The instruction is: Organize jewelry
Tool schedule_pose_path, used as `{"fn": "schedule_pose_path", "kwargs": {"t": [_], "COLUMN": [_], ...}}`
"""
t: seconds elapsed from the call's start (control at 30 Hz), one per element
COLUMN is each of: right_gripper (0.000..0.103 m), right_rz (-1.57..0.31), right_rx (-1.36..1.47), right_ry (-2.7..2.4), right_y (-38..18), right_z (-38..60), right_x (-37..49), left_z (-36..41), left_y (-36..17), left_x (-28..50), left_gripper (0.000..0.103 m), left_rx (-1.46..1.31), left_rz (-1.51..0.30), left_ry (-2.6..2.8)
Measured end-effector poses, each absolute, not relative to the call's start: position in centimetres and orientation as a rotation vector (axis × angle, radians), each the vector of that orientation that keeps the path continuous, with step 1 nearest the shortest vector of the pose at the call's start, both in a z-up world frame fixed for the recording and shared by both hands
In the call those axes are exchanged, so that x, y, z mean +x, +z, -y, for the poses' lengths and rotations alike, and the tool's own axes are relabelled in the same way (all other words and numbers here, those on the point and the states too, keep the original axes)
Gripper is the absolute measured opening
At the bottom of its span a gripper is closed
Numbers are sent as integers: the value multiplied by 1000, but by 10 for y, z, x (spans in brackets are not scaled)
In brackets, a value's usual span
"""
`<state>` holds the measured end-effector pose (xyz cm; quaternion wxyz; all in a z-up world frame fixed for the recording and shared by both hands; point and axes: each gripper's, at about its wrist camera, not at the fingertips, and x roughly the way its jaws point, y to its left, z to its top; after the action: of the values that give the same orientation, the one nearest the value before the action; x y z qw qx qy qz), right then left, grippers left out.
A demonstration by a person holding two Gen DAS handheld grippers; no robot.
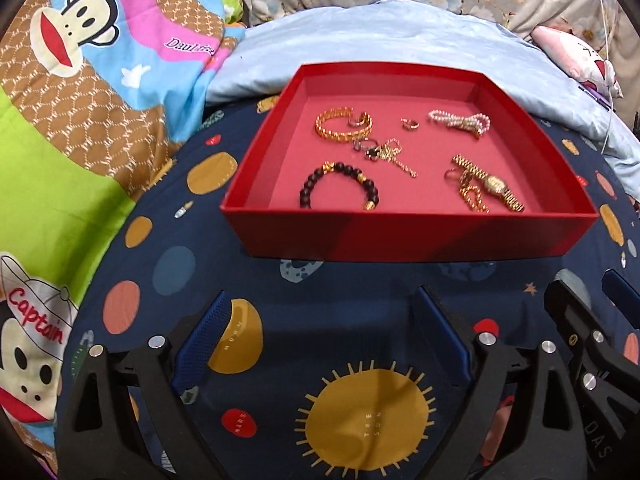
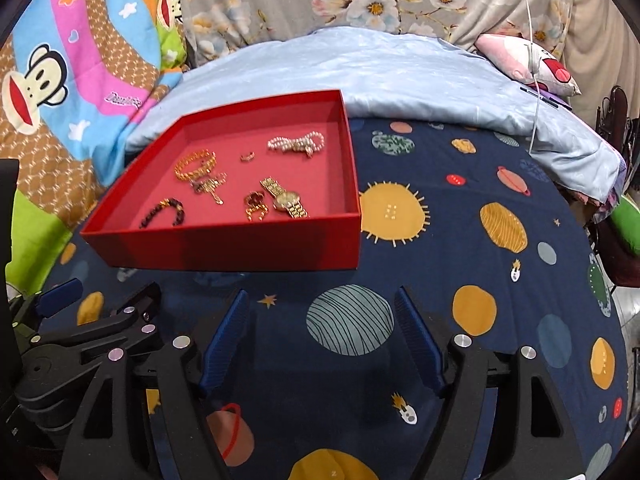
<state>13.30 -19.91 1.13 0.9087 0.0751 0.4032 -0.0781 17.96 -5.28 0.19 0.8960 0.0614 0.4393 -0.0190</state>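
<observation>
A red box (image 1: 408, 236) (image 2: 224, 248) stands on the navy planet-print cloth. Inside lie a gold chain bracelet (image 1: 340, 125) (image 2: 192, 166), a dark bead bracelet (image 1: 340, 188) (image 2: 162, 212), a small ring (image 1: 410, 123) (image 2: 247, 156), a pearl bracelet (image 1: 460, 120) (image 2: 296, 143), a gold watch (image 1: 494, 184) (image 2: 286, 200) and a gold necklace tangle (image 1: 390, 156) (image 2: 208, 188). My left gripper (image 1: 322, 308) is open and empty, just in front of the box. My right gripper (image 2: 322, 304) is open and empty, to the right front of the box; it also shows in the left wrist view (image 1: 592, 284).
A pale blue quilt (image 1: 360, 48) (image 2: 360, 68) lies behind the box. A monkey-print blanket (image 1: 80, 80) (image 2: 60, 60) lies to the left. A pink plush (image 2: 532, 60) and a white cable (image 2: 532, 40) are at the back right. The navy cloth (image 2: 480, 260) spreads to the right.
</observation>
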Motion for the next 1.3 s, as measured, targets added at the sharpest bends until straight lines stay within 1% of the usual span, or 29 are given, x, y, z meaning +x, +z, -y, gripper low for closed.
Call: {"fn": "schedule_pose_path", "kwargs": {"t": [0.13,0.3,0.47,0.77,1.3], "right_gripper": [74,74,78,82,83], "right_rz": [-842,-867,-876,-868,-839], "right_rx": [155,159,159,151,140], "right_ry": [-166,-168,-189,-204,-183], "right_y": [3,-1,-3,-2,2], "right_z": [200,201,202,203,199], "right_x": [137,141,142,141,137], "left_z": [54,50,51,50,49], "left_y": [-6,-11,-12,-10,-7], "left_x": [181,181,182,179,176], "left_gripper": [90,93,94,94,94], "left_rx": [132,109,117,124,125], "left_rz": [-899,-894,-894,-878,-855], "left_ry": [-33,-33,-22,0,24]}}
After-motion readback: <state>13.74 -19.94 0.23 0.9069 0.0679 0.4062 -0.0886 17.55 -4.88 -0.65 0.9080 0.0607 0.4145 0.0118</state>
